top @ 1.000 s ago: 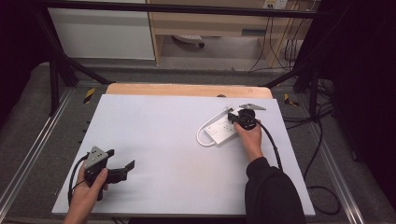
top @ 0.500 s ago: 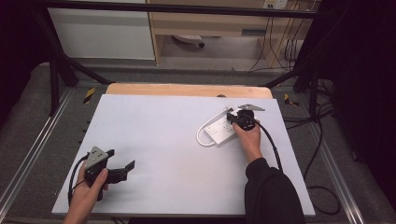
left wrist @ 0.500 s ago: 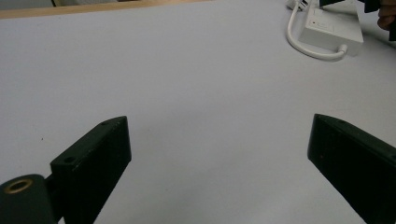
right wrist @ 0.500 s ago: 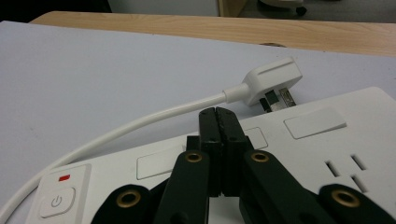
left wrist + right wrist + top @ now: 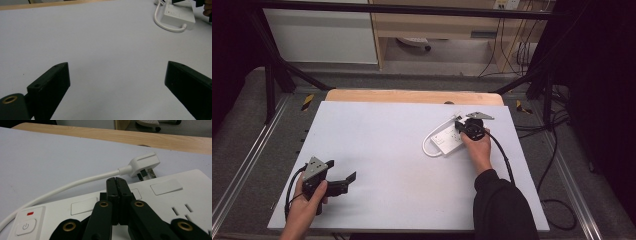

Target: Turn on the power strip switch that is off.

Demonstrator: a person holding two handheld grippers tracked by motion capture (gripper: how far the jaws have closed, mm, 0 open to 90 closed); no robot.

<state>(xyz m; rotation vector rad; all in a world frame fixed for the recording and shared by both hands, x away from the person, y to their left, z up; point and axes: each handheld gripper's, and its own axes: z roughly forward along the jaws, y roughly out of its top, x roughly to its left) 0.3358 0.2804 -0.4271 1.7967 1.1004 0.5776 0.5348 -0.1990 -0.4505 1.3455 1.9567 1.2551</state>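
Left gripper (image 5: 343, 179) lower left of high view, jaws spread wide, nothing between, over bare white table (image 5: 382, 150). Right gripper (image 5: 116, 185) right of centre, jaws pressed together, tips over white power strip (image 5: 160, 202), possibly touching it. Strip's plug (image 5: 143, 164) lies just beyond.

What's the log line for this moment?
right tool: shut, over power strip | left tool: open, holding nothing | plug: on table

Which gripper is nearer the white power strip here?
Right. The right gripper, jaws shut, is over the white power strip. The left gripper, jaws open, sits far off near the table's front left corner.
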